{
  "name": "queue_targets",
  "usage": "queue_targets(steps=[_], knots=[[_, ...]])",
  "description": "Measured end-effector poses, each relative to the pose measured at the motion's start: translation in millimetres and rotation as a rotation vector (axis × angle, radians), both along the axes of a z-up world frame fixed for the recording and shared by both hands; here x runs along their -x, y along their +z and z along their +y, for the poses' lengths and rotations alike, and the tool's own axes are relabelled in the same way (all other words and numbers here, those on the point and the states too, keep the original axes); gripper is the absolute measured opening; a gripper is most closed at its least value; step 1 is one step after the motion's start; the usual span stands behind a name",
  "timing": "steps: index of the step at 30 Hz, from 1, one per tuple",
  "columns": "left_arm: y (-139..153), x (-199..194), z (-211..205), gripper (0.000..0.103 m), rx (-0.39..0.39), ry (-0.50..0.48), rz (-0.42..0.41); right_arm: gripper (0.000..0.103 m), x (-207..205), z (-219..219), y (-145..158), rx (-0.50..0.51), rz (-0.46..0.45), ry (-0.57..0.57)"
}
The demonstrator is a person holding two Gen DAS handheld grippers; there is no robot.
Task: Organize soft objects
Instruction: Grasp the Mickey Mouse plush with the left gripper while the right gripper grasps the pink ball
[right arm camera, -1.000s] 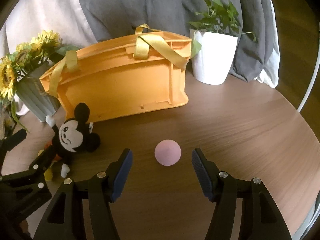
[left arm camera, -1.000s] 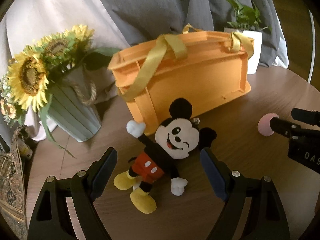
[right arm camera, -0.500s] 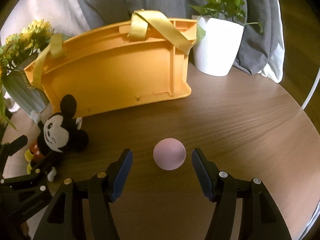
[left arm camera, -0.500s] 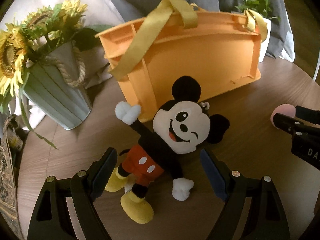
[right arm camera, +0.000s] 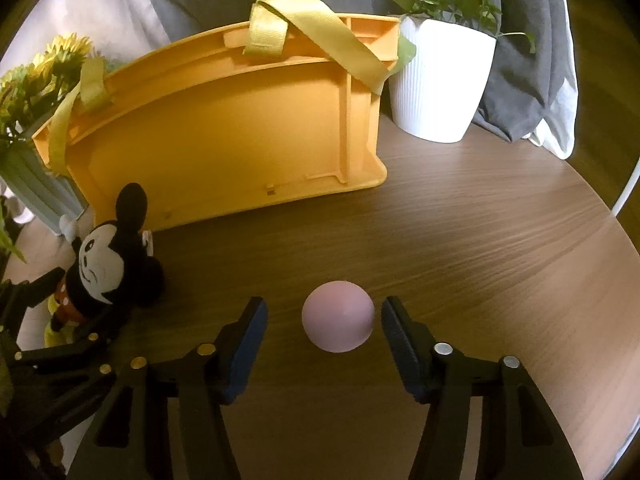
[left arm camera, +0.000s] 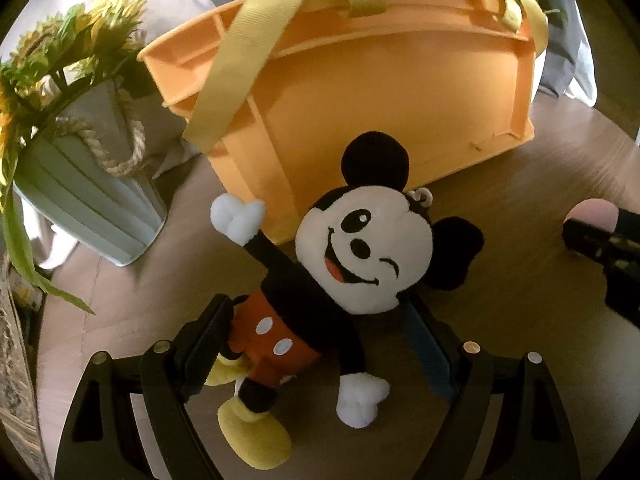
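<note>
While both tools stand released, left tool [left arm camera: 320, 336] straddling the doll [left arm camera: 320, 276], right tool [right arm camera: 322, 330] the ball [right arm camera: 338, 316], closing appears next.

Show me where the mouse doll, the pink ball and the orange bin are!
Mouse doll [left arm camera: 362, 248]: left wrist view, on its white face.
Pink ball [right arm camera: 338, 316]: right wrist view, at its middle.
Orange bin [right arm camera: 240, 136]: right wrist view, on its front wall.

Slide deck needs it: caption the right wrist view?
Open right gripper straddles pink foam ball before orange plastic basket.
</note>
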State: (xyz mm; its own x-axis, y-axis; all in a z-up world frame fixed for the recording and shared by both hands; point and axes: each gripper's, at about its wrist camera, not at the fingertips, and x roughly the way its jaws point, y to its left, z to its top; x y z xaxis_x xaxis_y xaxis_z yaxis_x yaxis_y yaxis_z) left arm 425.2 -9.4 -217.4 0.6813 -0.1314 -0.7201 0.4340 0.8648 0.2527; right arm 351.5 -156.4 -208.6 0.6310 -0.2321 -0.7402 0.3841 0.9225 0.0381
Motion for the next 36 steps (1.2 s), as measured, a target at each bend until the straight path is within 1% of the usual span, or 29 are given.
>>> queue_targets(steps=[1, 2, 4, 5, 6, 7, 8, 16, 26, 36], knots=[[0, 0, -1, 0.084, -0.001, -0.003, -0.003, 0.050, 0, -1, -1, -0.003, 0.002, -0.001], [-1, 1, -3, 0.081, -0.002, -0.004, -0.004, 0.048, 0, -2, -1, -0.006, 0.005, -0.001], [0, 2, -5, 0.076, -0.005, -0.010, -0.010, 0.041, -1, -6, -3, -0.012, 0.008, -0.008], [0, 3, -6, 0.072, -0.007, -0.012, -0.015, 0.040, -1, -7, -3, -0.013, 0.008, -0.010], [0, 3, -6, 0.063, -0.010, -0.010, -0.019, 0.039, -1, -8, -3, -0.015, 0.005, -0.007], [1, 4, -6, 0.059, -0.017, -0.006, -0.028, 0.039, 0, -8, -2, -0.014, 0.003, -0.004], [1, 5, -6, 0.053, -0.019, -0.006, -0.031, 0.038, 0, -7, -2, -0.012, 0.003, 0.000], [13, 17, -5, 0.050, 0.050, 0.014, -0.004, 0.038, 4, -7, 5, -0.031, -0.020, 0.033], [33, 34, -3, 0.050, 0.099, 0.043, -0.028, 0.038, 15, -10, 24, -0.029, -0.070, 0.077], [59, 57, -3, 0.050, 0.199, 0.094, -0.029, 0.038, 32, -14, 44, -0.034, -0.123, 0.131]])
